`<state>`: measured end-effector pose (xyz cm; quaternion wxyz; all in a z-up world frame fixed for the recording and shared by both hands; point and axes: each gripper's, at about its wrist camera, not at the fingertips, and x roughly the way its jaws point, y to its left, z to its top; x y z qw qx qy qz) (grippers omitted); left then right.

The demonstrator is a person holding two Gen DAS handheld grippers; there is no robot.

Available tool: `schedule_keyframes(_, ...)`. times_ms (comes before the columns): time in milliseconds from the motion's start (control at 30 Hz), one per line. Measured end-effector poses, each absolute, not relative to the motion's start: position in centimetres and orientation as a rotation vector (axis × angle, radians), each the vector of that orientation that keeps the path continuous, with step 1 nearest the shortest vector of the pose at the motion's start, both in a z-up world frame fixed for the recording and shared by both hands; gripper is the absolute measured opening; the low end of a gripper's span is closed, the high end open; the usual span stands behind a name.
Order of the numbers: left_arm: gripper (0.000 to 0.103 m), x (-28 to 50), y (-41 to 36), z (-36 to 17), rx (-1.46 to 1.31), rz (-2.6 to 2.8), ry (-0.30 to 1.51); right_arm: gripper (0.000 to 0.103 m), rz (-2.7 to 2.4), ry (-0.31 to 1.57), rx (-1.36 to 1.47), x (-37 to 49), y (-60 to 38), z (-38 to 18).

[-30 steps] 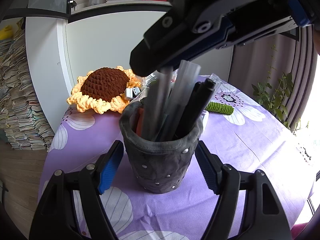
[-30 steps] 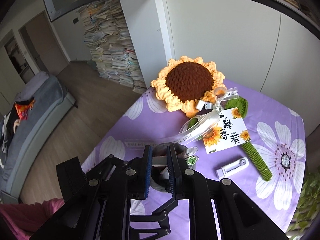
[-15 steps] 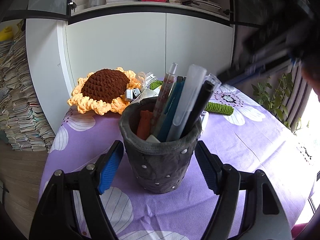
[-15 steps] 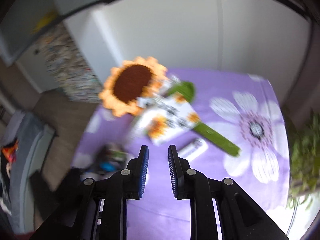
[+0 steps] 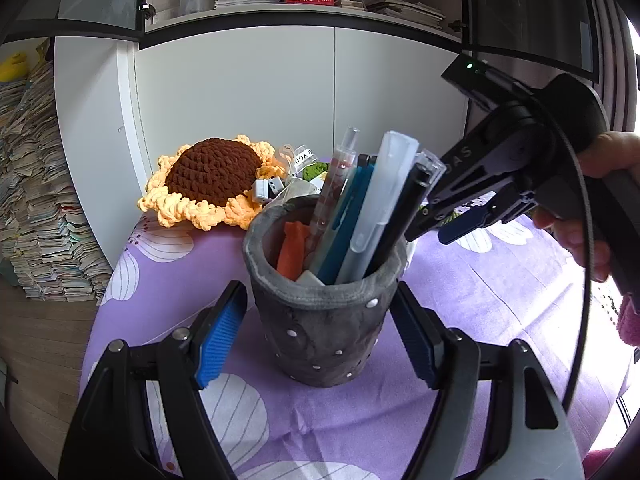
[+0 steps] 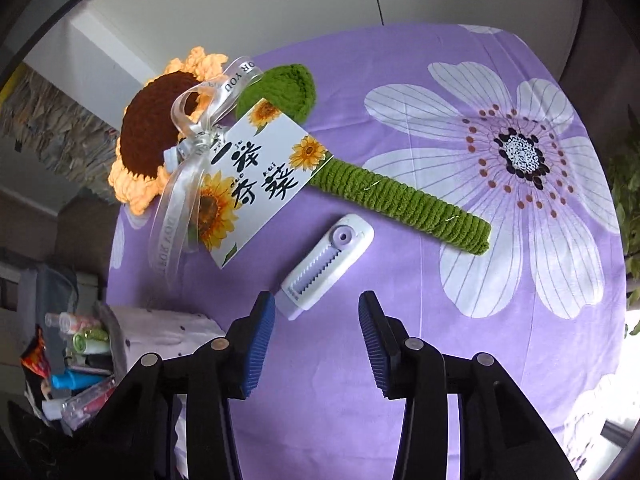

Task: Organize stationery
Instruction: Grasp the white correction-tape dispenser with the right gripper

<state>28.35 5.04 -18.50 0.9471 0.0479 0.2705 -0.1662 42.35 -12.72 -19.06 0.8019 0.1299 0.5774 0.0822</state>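
My left gripper (image 5: 320, 336) sits low in the frame's centre, its blue pads set either side of the grey felt pen holder (image 5: 324, 320), and they're closing in; the right pad looks against the wall, while whether the left pad touches I cannot tell. The holder stands upright on the purple flowered tablecloth (image 5: 480, 300), packed with pens (image 5: 372, 216) leaning toward the upper right, plus something orange tucked inside at left. At the right of that view, my right gripper (image 5: 444, 228) angles down past the pen tops, a hand (image 5: 592, 208) wrapped on its grip. From my right wrist, the right gripper's jaws are opening, nothing between them, hovering at bottom centre above the cloth. Just beyond the left pad lies the white and lilac correction tape (image 6: 326, 268), slanting toward the upper right. Behind it, the crocheted sunflower (image 6: 160, 136) stretches its green stem to the right, with a ribbon and printed card (image 6: 256, 176) across it.
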Motion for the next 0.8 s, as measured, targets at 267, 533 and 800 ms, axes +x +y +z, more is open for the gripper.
schedule_keyframes(267, 0.067, 28.1, 5.1, -18.4, 0.101, -0.345, 0.539, 0.044, 0.075, 1.268, 0.347, 45.3, -13.1, -20.3)
schedule_keyframes(533, 0.067, 28.1, 5.1, -18.4, 0.095, -0.354, 0.537, 0.043, 0.074, 1.277, 0.330, 46.9, -11.9, -21.1)
schedule_keyframes(800, 0.067, 28.1, 5.1, -18.3, 0.095, -0.354, 0.537, 0.027, 0.218, 1.276, 0.090, 44.8, -8.2, -20.6)
